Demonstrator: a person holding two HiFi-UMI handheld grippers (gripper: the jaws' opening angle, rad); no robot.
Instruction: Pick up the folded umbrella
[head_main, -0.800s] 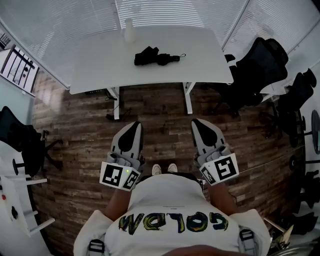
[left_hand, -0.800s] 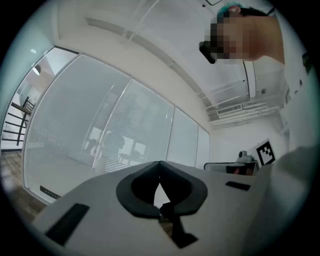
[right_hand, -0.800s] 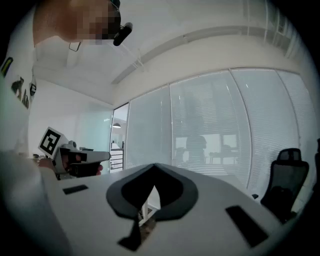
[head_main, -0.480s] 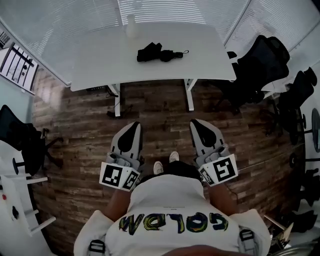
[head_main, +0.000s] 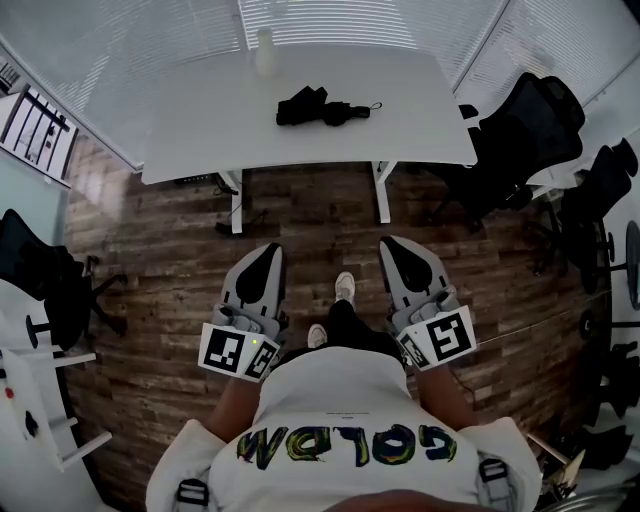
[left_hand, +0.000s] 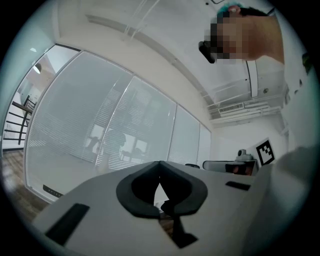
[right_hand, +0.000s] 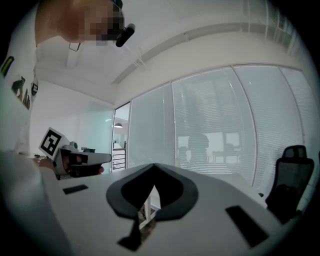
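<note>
near side of table (head_main: 190, 120): bare wooden floor (head_main: 310, 240), open for approach | table top: free surface on both sides of folded umbrella (head_main: 320, 106) | far edge of table: white container (head_main: 265, 52) stands behind umbrella, apart from it | right end of table: black office chairs (head_main: 525, 125) stand close | under table: two white legs (head_main: 381, 192)

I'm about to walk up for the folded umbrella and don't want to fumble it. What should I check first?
1. Folded umbrella lying in plain view on the white table: ok.
2. Nothing touching the umbrella: ok.
3. Umbrella within reach: not ok, wooden floor lies between.
4. Left gripper jaws apart for a grasp: not ok, shut.
5. Right gripper jaws apart: not ok, shut.
6. Both grippers empty: ok.
</note>
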